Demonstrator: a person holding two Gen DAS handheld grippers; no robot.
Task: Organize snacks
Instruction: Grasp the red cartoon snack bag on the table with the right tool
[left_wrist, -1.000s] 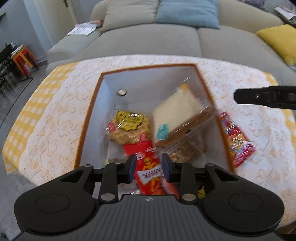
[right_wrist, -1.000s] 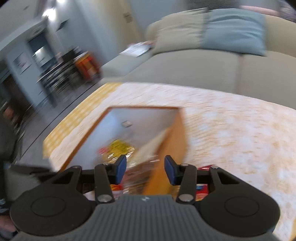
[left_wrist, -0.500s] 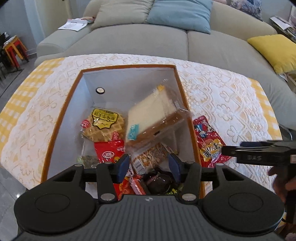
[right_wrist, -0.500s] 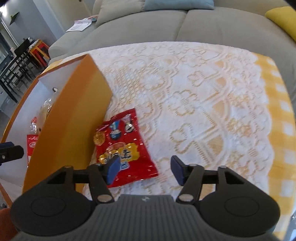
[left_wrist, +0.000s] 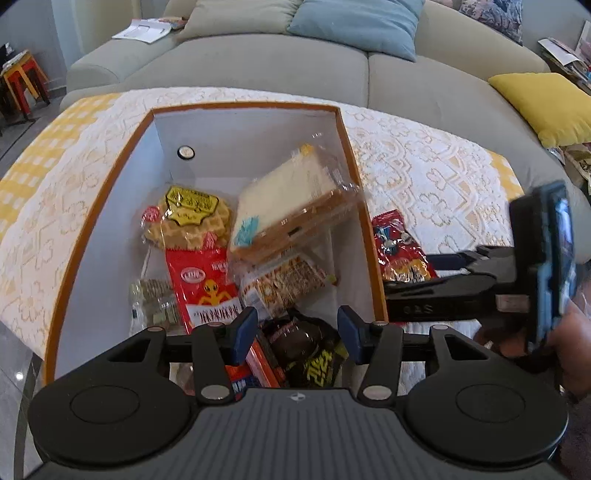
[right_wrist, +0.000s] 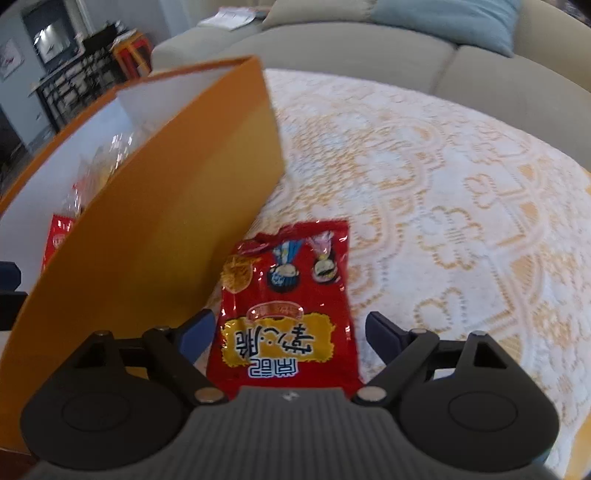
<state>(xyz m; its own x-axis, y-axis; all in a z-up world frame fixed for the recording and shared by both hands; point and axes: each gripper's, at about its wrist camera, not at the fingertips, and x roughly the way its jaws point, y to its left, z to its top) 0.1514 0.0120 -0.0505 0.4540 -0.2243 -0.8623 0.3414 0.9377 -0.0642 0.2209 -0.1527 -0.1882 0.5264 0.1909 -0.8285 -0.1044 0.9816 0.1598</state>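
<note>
While right gripper jaws open, red snack bag btwn, untouched

The red snack bag has its near end hidden under the claw's body.

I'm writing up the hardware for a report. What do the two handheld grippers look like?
Both look alike. The left gripper and right gripper each have a dark grey ribbed body, two round black discs, black linkage arms with silver pivot pins, and blue pads on the fingertips. A small round emblem marks the top edge of each body. From the side, the right one carries embossed lettering.
</note>
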